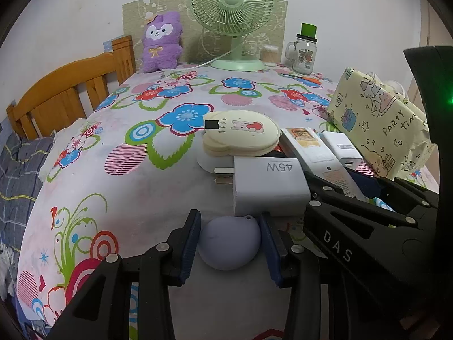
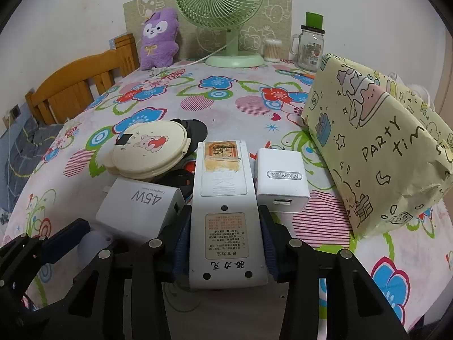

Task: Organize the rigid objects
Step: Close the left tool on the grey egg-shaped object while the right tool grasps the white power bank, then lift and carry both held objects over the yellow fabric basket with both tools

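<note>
1. The left claw [image 1: 230, 243] grips a round lilac case [image 1: 229, 243] on the floral worktop [image 1: 141, 198], just before the 45W charger [image 1: 269, 187].
2. The right claw [image 2: 225, 238] clamps the white remote [image 2: 223, 212], lying between both chargers.

left wrist: low, close, facing fan [image 1: 232, 19] | right wrist: same, rightward

White remote [image 2: 223, 221] lies face-down beside two white chargers [image 2: 141, 201] [image 2: 280, 181] – lilac ball [image 1: 228, 243] nearby.
</note>
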